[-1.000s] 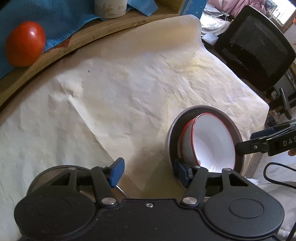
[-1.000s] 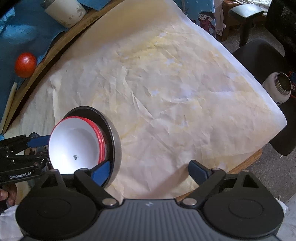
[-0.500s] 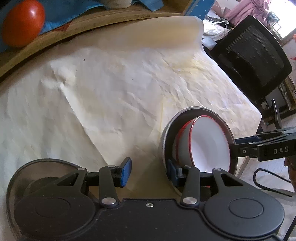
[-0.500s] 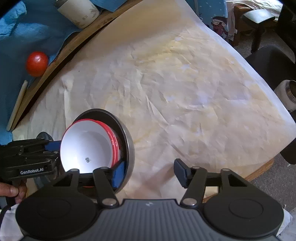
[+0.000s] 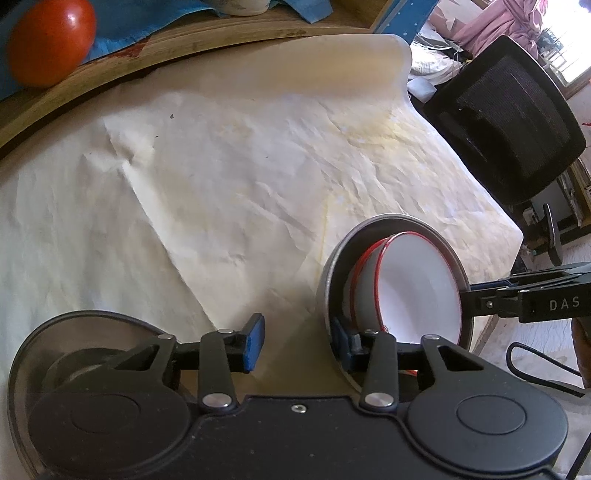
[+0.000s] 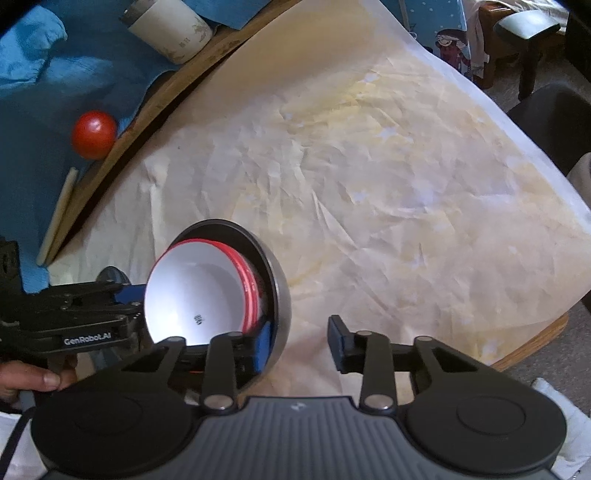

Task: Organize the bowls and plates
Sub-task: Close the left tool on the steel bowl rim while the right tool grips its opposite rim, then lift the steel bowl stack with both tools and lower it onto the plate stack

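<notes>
A grey metal bowl (image 5: 327, 280) (image 6: 282, 291) holds nested white bowls with red rims (image 5: 417, 291) (image 6: 192, 291) on the paper-covered table; the stack looks tilted. My left gripper (image 5: 297, 343) (image 6: 136, 299) straddles the grey bowl's wall, one pad inside, the other apart from it. Its jaws are closing. My right gripper (image 6: 299, 343) (image 5: 469, 291) straddles the opposite wall the same way, and its outer pad (image 6: 338, 339) stands off the metal while the jaws close. A second grey dish (image 5: 74, 347) lies under my left gripper's left side.
A red tomato (image 5: 48, 40) (image 6: 94, 134) and a white cup (image 6: 173, 33) sit on blue cloth past the curved wooden rim (image 5: 155, 55). A black office chair (image 5: 509, 125) stands off the far right corner. The table's edge (image 6: 532, 339) is close on the right.
Both grippers' jaws have narrowed around the grey bowl's wall, the right one much more. Both views tipped slightly, and the second grey dish shows more at lower left.
</notes>
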Demonstrator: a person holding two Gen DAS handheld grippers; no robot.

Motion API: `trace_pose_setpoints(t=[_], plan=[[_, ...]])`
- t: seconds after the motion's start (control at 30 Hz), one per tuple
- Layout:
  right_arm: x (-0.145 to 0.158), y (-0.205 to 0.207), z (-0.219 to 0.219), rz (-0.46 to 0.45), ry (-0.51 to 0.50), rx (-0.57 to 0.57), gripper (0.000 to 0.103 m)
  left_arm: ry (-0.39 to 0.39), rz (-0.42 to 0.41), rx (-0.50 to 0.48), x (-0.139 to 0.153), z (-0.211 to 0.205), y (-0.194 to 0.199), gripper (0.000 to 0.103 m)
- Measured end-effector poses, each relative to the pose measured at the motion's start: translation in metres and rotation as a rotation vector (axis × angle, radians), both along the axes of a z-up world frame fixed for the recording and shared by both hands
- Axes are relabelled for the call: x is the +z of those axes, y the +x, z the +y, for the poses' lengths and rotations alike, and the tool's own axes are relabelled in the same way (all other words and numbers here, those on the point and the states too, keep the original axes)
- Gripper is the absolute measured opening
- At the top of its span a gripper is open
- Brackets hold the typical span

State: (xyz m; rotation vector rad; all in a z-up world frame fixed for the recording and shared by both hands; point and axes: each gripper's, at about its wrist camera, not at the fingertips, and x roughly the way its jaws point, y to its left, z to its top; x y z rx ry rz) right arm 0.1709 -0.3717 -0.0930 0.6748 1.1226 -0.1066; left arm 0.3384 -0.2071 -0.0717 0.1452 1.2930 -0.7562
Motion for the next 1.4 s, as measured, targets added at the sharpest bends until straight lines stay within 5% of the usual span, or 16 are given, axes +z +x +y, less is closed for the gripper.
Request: trace_pose_setpoints(t=[0.37, 1.4], plan=[[0.001, -0.002, 0.002, -0.037, 0.047, 0.023, 0.014, -0.051, 0.020, -0.006, 0.002, -0.003, -0.004, 0.010], [0.012, 0.014, 0.005, -0.089, 0.109, 0.041, 0.014, -0.076, 0.012, 0.206, 0.026, 0.021, 0.004, 0.007]])
